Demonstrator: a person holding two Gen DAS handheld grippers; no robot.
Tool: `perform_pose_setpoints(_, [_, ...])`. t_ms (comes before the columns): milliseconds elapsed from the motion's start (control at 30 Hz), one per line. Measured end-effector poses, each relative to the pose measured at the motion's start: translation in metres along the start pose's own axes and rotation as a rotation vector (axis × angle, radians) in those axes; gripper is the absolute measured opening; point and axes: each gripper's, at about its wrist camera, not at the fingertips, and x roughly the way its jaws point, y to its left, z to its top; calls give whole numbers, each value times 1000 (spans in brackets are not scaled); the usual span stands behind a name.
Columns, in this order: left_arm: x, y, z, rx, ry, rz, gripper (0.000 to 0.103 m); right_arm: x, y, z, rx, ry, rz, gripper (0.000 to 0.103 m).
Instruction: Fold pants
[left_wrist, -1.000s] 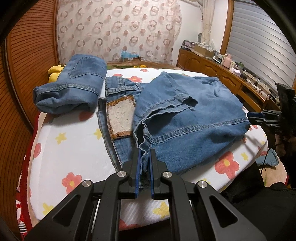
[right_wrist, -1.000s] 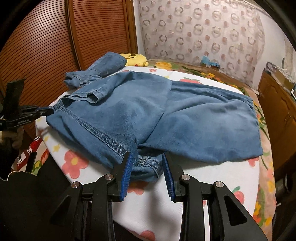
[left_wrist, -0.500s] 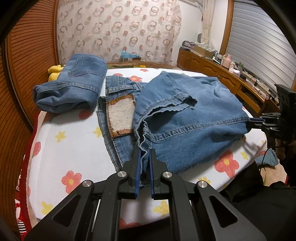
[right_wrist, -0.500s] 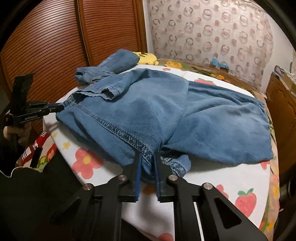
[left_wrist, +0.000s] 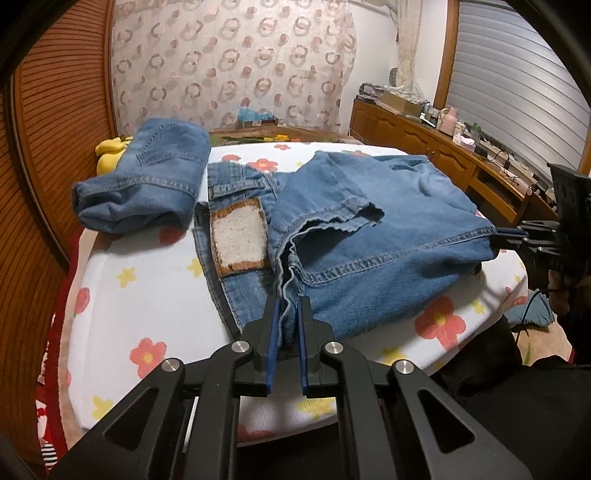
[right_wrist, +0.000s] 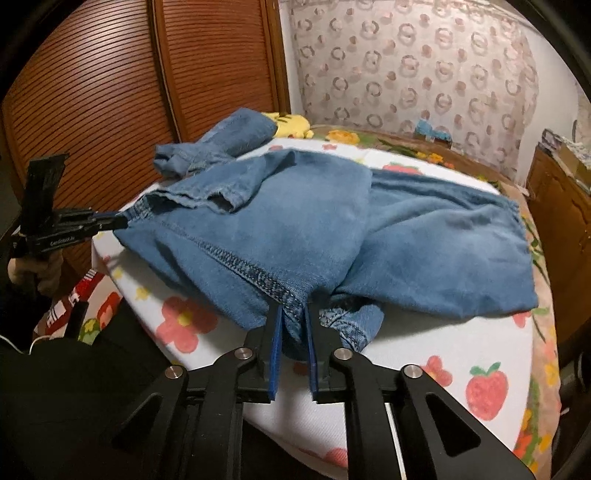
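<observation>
**Gripping the jeans at two edges**

Holding both tools low over the bed (left_wrist: 122, 291), I have the left tool (left_wrist: 285, 301) pinched tight on a hem of the jeans (left_wrist: 369, 236). My right tool (right_wrist: 293, 314) has denim between its pads at the stitched seam, and its jaws are opening slightly. The jeans lie partly folded on the flowered cover, near a second folded pair (left_wrist: 147, 184).
</observation>
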Motion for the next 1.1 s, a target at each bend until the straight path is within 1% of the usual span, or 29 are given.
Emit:
perform_pose_setpoints(67, [-2, -1, 4, -1, -8, 0, 12, -2, 1, 2, 3, -19, -15, 15])
perform_pose_setpoints(100, [-3, -1, 6, 1, -11, 0, 17, -2, 1, 3, 4, -29, -26, 16])
perform_pose_setpoints(133, [-4, -2, 8, 3, -13, 3, 21, -2, 0, 4, 6, -38, -37, 20])
perform_pose_setpoints(167, [-4, -3, 9, 4, -17, 9, 31, -2, 0, 5, 7, -47, -49, 23])
perform_pose_setpoints(200, [-4, -3, 11, 5, -22, 11, 40, -2, 0, 6, 8, -59, -60, 29])
perform_pose_setpoints(233, [-5, -4, 13, 4, -30, 10, 43, -1, 0, 7, 11, -66, -70, 34])
perform_pose_setpoints(300, [-5, -7, 18, 9, -39, 3, 49, 3, -1, 8, 17, -82, -75, 38])
perform_pose_setpoints(333, [-3, -8, 22, 13, -41, 12, 54, 6, -1, 9, 17, -86, -78, 41])
perform_pose_setpoints(367, [-2, -9, 25, 18, -45, 19, 65, 9, -1, 9, 15, -89, -84, 43])
perform_pose_setpoints(400, [0, -12, 28, 26, -51, 22, 73, 15, -2, 10, 13, -90, -88, 44])
perform_pose_setpoints(467, [4, -16, 36, 39, -57, 9, 76, 28, -4, 10, 22, -81, -88, 44])
perform_pose_setpoints(600, [15, -30, 55, 63, -68, -11, 76, 50, -12, 12, 37, -66, -97, 45])
perform_pose_setpoints(733, [35, -48, 74, 116, -43, -27, 76, 64, -20, 14, 41, -52, -117, 45])
perform_pose_setpoints(833, [49, -56, 81, 141, -14, -32, 75, 70, -25, 14, 40, -45, -124, 45])
perform_pose_setpoints(933, [69, -64, 83, 166, 38, -27, 71, 78, -25, 13, 44, -34, -129, 45])
perform_pose_setpoints(1033, [84, -67, 82, 180, 81, -14, 63, 77, -23, 15, 26, -49, -148, 45])
perform_pose_setpoints(1100, [92, -69, 81, 192, 108, -1, 54, 74, -22, 14, 19, -55, -155, 45])
